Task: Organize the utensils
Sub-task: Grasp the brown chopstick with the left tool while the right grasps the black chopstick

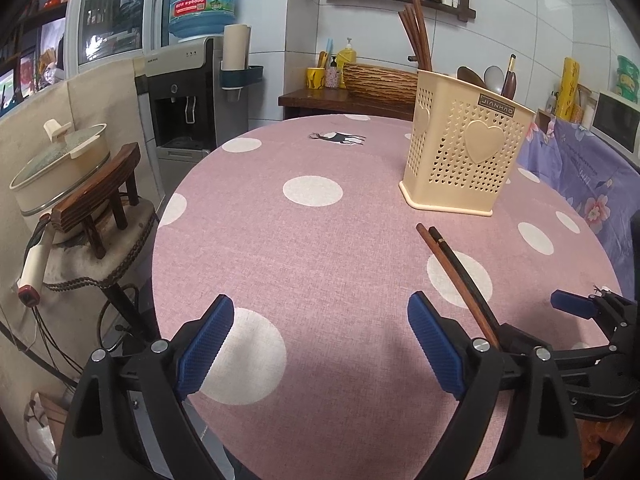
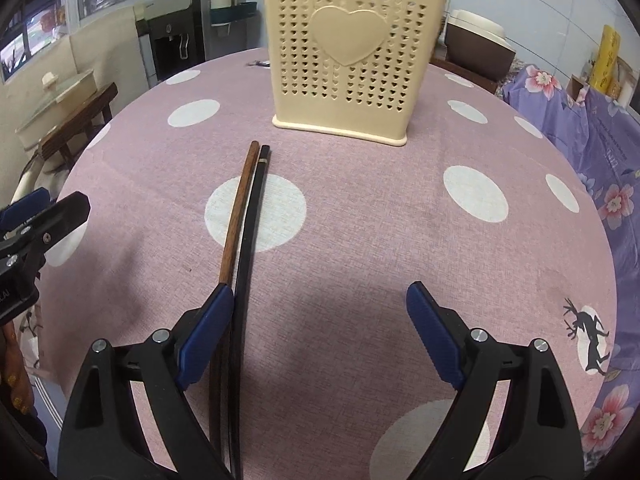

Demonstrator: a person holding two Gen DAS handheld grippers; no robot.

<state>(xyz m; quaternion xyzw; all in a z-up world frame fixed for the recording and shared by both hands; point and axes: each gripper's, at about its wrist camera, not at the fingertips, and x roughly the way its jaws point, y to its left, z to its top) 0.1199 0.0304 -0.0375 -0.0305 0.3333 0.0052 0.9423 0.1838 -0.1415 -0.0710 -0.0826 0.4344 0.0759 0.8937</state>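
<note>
Both grippers hover with jaws spread wide and empty: the left gripper [image 1: 320, 340] over bare tablecloth [image 1: 320, 240], the right gripper [image 2: 320, 332] with its left pad [image 2: 206, 336] just beside two chopsticks [image 2: 240, 220] lying side by side. Farther back stands the cream utensil holder [image 2: 352, 60], upright.

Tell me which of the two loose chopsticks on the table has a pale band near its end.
The black chopstick, right of the plain brown chopstick in the right wrist view; only it carries the band.
</note>
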